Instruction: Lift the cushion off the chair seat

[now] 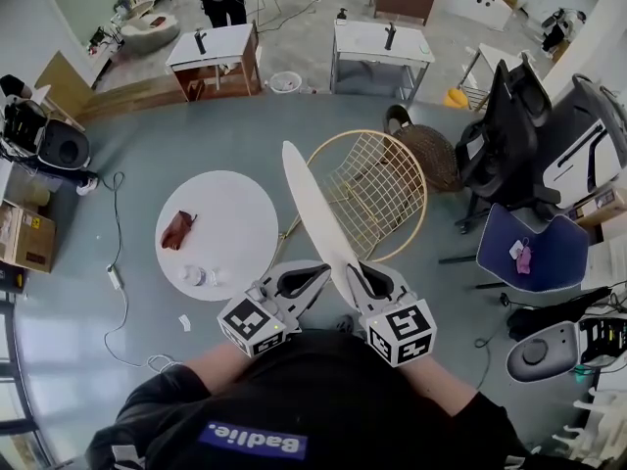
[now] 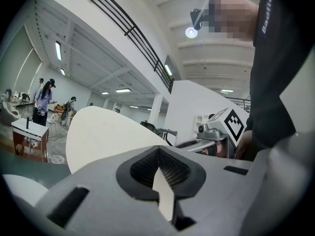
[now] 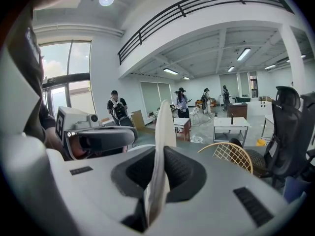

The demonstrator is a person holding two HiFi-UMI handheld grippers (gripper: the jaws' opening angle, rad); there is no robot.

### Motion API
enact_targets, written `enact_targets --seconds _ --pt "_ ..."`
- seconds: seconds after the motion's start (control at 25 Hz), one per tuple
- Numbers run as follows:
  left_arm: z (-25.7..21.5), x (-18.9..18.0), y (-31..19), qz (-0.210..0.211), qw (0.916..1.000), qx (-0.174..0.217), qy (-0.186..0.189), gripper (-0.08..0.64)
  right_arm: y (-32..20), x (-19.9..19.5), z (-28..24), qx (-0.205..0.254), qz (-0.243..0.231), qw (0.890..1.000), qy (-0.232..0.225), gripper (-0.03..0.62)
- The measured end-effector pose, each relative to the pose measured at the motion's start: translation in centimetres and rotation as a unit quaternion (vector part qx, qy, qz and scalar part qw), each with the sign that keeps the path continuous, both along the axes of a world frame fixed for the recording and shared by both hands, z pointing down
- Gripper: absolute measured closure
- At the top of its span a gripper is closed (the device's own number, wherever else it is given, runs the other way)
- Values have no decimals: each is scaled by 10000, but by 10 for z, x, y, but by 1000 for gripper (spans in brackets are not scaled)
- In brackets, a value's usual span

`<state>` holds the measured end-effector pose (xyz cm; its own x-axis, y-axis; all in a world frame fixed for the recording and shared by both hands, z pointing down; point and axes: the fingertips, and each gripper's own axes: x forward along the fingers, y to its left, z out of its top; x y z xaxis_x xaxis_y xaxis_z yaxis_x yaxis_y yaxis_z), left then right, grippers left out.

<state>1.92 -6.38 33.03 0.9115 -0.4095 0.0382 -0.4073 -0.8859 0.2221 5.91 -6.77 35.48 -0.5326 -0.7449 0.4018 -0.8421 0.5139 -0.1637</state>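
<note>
The cream cushion [image 1: 312,204] is up off the chair, held on edge so that it shows as a thin blade above the floor. The gold wire chair [image 1: 382,189] stands bare just right of it. My left gripper [image 1: 320,274] is shut on the cushion's near edge from the left, and my right gripper [image 1: 357,270] is shut on it from the right. In the left gripper view the cushion [image 2: 103,132] rises broad and flat from the closed jaws of that gripper [image 2: 160,176]. In the right gripper view the cushion [image 3: 165,122] stands edge-on in the right gripper [image 3: 156,181], with the chair [image 3: 231,154] beyond.
A round white table [image 1: 235,213] with a brown object [image 1: 178,229] stands left of the chair. A dark woven stool [image 1: 431,155], black office chairs [image 1: 509,135] and a blue seat [image 1: 534,248] crowd the right. White desks [image 1: 382,42] and people stand far back.
</note>
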Motion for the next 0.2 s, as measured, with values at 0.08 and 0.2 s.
enact_targets --seconds 0.08,0.2 --pt "-1 0 1 -19 10000 5 1 546 1 0 0 7 3 10000 -6 543" --pt "1 -3 3 -21 10000 11 3 546 3 -2 1 19 2 10000 -14 545"
